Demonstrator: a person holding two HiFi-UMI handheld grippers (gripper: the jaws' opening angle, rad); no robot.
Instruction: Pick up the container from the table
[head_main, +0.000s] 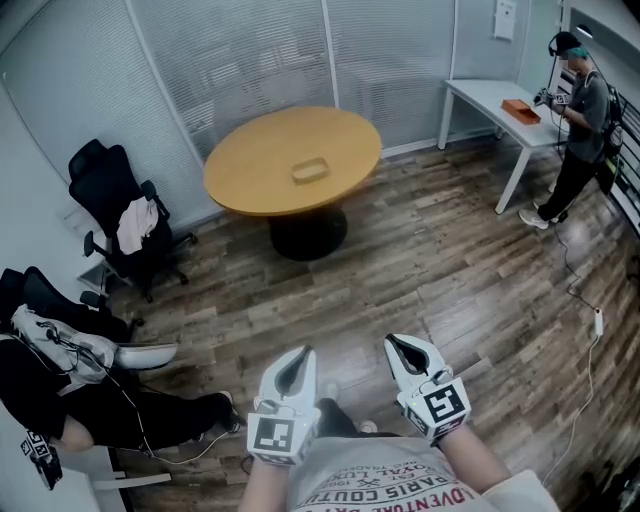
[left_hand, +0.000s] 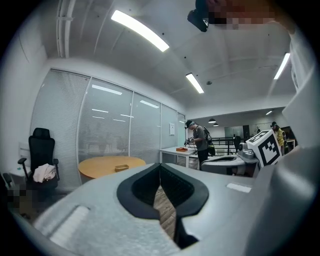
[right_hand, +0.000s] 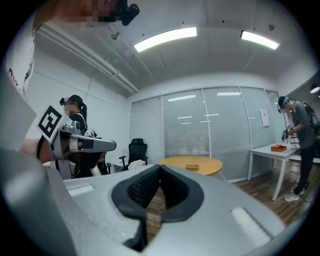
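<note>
Pointing toward the far table, where the container lay near the middle, the left gripper and right gripper were both closed on nothing; the approach seemed the step in hand, and the next move would call for walking close and opening jaws.

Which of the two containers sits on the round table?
The tan container, on the round wooden table; the orange container lies on the white desk.
</note>
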